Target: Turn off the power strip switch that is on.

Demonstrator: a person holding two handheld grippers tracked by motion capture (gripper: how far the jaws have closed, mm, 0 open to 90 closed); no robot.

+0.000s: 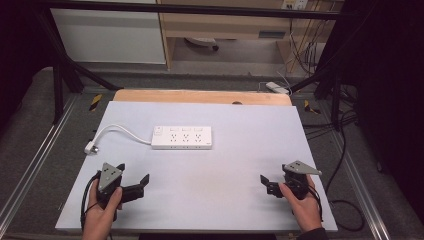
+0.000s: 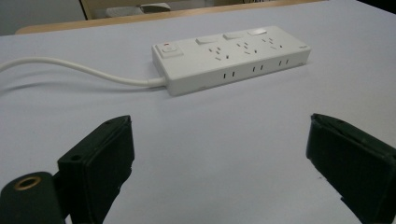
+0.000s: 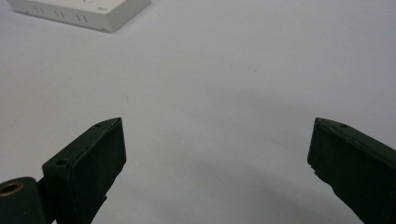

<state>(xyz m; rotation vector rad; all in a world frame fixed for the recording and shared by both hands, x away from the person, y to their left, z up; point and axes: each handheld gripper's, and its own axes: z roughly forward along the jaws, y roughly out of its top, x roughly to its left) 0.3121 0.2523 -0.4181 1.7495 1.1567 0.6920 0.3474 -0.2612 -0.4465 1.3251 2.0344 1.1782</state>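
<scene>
Worktop, pale and flat, carries a white power strip on its far left-centre part, seen from the high view. The strip lies flat with its long axis running left to right across the worktop, sockets facing up, its switch end pointing left. From that end a white cable curves away to a plug lying near the worktop's left edge. The left gripper, held in a hand at the near left corner, points toward the middle of the worktop with its jaws standing wide apart and nothing between them; in the left gripper view the strip lies well ahead of the jaws, angled across the view. The right gripper, held in the other hand at the near right, points leftward, jaws likewise spread wide and holding nothing. In the right gripper view one corner of the strip sits far off at the upper left, well apart from the jaws.
</scene>
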